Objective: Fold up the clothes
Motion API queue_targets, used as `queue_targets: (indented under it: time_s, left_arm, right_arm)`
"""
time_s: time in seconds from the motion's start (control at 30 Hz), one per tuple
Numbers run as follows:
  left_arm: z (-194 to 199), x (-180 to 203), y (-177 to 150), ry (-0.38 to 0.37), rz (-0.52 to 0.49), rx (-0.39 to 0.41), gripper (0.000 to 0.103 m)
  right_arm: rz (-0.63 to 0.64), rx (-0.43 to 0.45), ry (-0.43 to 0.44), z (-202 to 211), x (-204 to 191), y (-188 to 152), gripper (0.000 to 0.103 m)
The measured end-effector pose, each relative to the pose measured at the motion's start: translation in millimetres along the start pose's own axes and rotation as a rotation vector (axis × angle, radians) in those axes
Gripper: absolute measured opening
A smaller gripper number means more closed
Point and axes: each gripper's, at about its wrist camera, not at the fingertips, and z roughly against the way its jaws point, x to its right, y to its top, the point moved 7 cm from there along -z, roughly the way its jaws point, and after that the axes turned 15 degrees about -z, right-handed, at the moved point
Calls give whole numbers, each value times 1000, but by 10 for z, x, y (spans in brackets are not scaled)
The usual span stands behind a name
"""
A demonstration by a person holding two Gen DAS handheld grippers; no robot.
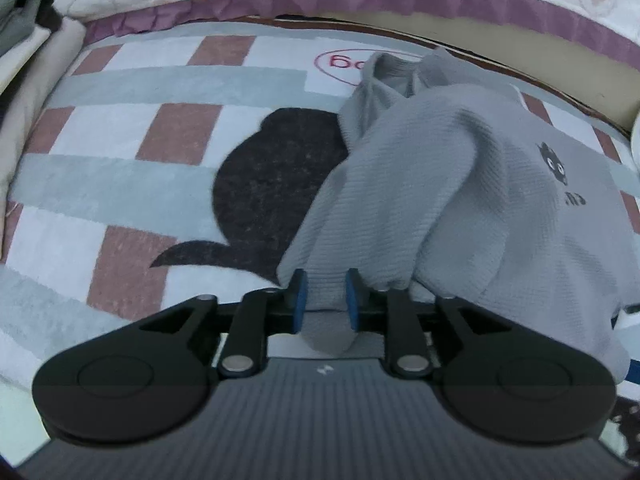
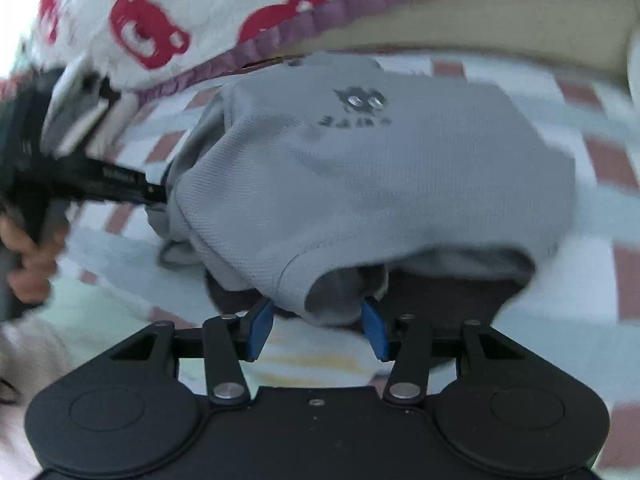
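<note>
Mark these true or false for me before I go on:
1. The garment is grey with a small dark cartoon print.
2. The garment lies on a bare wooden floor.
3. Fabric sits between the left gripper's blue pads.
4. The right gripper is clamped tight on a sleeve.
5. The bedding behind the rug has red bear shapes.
1. True: the grey garment carries a small dark print.
2. False: it lies on a checked rug with a black cat shape.
3. True: a grey fold runs between the left gripper pads.
4. False: the right gripper stands open, its pads apart beside the hem.
5. True: red bears show on the white bedding.
</note>
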Motion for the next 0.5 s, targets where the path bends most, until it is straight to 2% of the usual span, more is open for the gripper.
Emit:
queue_targets:
  time_s: [0.03, 0.07, 0.1, 0.13, 0.2, 0.3, 0.4, 0.5]
  left_arm:
    - [4, -28, -1, -4, 15, 0, 25]
    - [10, -54, -3, -13, 32, 3, 26]
    - [12, -73, -12, -24, 52, 4, 26]
    - [3, -75, -26, -36, 67, 3, 26]
    - [-25, -31, -49, -59, 71, -1, 26]
    - [-24, 19, -34, -75, 70, 14, 27]
    - [34, 21, 19, -96, 81, 53, 33]
    - [80, 11, 46, -90, 84, 86, 35]
  right_arm:
    - [33, 7, 0, -32, -41, 20, 53]
    - [67, 15, 0, -63, -82, 41, 37]
    - [87, 30, 15, -64, -117, 78, 15]
    - [84, 59, 56, -10, -140, 143, 14]
    - [88, 134, 102, 118, -175, 327, 6]
    - [99, 251, 65, 299, -131, 697, 5]
    - [95, 359, 1, 453, -44, 1133, 5]
    - [89, 407, -63, 498, 50, 1401, 5]
